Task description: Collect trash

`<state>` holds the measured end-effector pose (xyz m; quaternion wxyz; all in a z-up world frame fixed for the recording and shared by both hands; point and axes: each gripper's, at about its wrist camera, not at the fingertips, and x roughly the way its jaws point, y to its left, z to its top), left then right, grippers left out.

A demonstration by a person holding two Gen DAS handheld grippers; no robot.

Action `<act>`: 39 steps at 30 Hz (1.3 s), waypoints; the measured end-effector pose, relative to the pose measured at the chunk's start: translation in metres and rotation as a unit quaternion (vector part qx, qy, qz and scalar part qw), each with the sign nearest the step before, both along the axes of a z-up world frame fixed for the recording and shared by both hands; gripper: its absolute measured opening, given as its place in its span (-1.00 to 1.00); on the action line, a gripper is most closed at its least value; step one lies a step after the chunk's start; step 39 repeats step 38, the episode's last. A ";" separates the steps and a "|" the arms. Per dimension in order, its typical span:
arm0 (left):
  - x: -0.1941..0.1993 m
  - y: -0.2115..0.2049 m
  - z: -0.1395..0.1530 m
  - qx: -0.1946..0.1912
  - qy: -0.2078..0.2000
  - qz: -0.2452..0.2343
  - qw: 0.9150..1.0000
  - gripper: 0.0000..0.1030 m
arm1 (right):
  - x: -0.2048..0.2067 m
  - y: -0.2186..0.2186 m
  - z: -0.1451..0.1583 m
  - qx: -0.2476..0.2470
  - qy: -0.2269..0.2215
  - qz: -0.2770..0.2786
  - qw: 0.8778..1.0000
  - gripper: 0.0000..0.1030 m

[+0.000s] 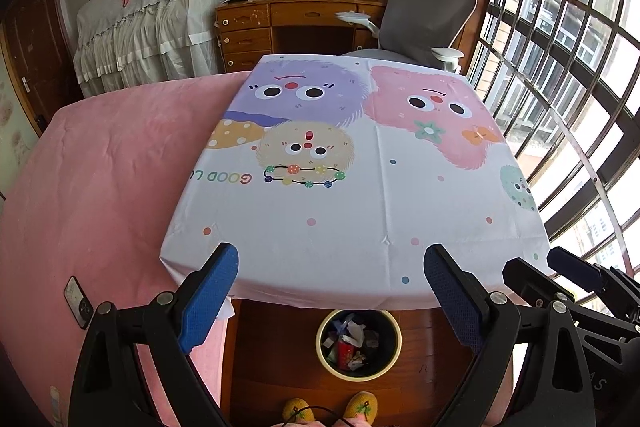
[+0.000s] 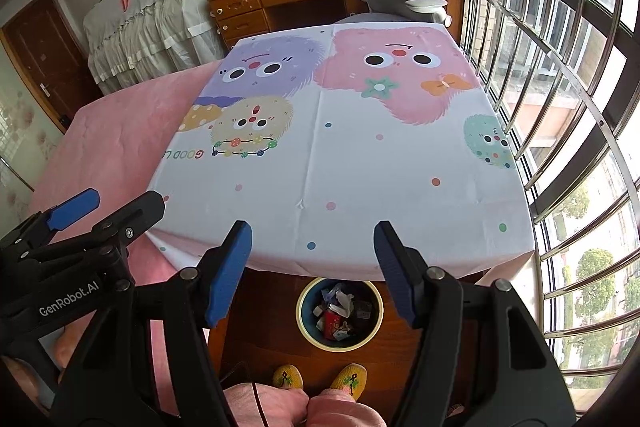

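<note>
Below the table edge (image 1: 320, 291), trash bin (image 1: 359, 345) sits between both spread, empty tongs (image 1: 332, 291) (image 2: 312, 267).

cartoon tablecloth (image 1: 360, 211), grey chair (image 1: 424, 19), wooden desk (image 1: 280, 15)

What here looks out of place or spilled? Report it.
Nothing stands out. The tablecloth lies flat apart from fold creases, the trash sits inside the bin on the floor, and both grippers, left and right, are open and hold nothing.

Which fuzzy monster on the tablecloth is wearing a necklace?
The cream-yellow monster, the small one below the purple monster. It has a string of coloured beads under its face; the pink monster and the others wear none.
</note>
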<state>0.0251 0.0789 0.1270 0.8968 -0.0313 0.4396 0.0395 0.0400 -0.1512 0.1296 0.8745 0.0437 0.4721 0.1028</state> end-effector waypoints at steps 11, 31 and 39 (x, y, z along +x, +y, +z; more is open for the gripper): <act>0.000 -0.007 -0.002 -0.004 0.000 0.009 1.000 0.85 | 0.002 -0.002 0.003 0.002 -0.009 0.001 1.000 0.18; 0.004 -0.021 -0.017 -0.017 0.018 0.017 1.000 0.80 | 0.007 -0.004 -0.008 0.005 0.004 0.003 1.000 0.18; 0.005 -0.021 -0.024 -0.015 0.023 0.016 0.999 0.76 | 0.009 -0.004 -0.014 0.006 0.010 0.002 1.000 0.18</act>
